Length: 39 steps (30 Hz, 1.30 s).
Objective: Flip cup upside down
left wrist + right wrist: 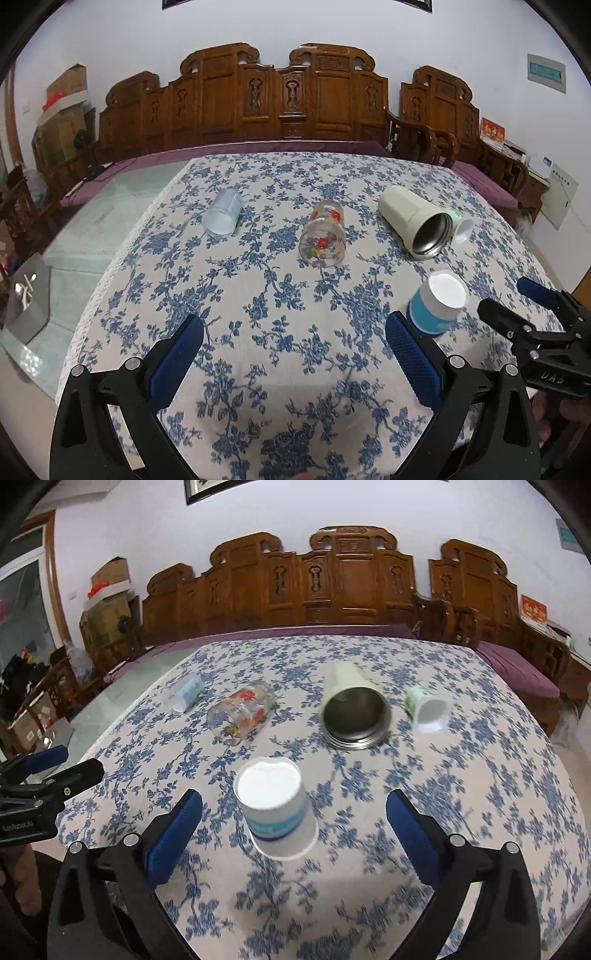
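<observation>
A blue-and-white paper cup (275, 806) stands upside down on the floral tablecloth (480, 775), white base up; it also shows in the left wrist view (437, 304). My right gripper (294, 834) is open, its fingers either side of the cup and a little nearer than it, not touching. My left gripper (294, 356) is open and empty over bare cloth. The right gripper (517, 306) also shows open at the right of the left wrist view. A cream steel-lined tumbler (352, 710), a floral glass (242, 712), a pale blue cup (186, 692) and a green cup (426, 709) lie on their sides.
The table's left edge shows bare glass (110, 218). A grey box of utensils (27, 302) stands at the far left. A carved wooden bench (280, 99) with a purple cushion runs behind the table. Cardboard boxes (107, 602) are stacked at the back left.
</observation>
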Available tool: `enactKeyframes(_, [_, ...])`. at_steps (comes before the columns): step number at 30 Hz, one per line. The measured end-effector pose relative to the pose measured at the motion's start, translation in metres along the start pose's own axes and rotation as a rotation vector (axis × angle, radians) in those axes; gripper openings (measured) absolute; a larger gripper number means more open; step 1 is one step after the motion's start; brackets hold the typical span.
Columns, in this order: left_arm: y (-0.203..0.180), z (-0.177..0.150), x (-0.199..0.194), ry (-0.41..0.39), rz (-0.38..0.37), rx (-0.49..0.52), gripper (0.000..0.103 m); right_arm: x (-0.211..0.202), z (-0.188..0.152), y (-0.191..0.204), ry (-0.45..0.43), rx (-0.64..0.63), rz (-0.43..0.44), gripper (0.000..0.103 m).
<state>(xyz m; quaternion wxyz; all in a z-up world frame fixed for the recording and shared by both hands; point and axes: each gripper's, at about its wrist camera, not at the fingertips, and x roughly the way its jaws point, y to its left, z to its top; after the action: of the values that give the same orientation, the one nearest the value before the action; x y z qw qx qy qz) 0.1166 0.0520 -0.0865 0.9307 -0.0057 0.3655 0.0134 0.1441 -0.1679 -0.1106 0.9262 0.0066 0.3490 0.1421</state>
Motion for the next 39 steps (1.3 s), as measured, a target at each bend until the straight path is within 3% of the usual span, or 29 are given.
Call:
enactKeyframes(8, [-0.013, -0.011, -0.032, -0.008, 0.024, 0.003, 0.095, -0.053, -0.006, -0.018, -0.056, 0.019, -0.012, 0.100])
enactKeyframes(23, [-0.040, -0.005, -0.135, -0.203, 0.007, 0.027, 0.095, -0.174, 0.002, -0.014, -0.266, 0.005, -0.010, 0.100])
enactKeyframes(39, [-0.042, -0.007, -0.160, -0.269, 0.014, 0.022, 0.095, -0.194, 0.000, -0.012, -0.295, -0.001, -0.018, 0.100])
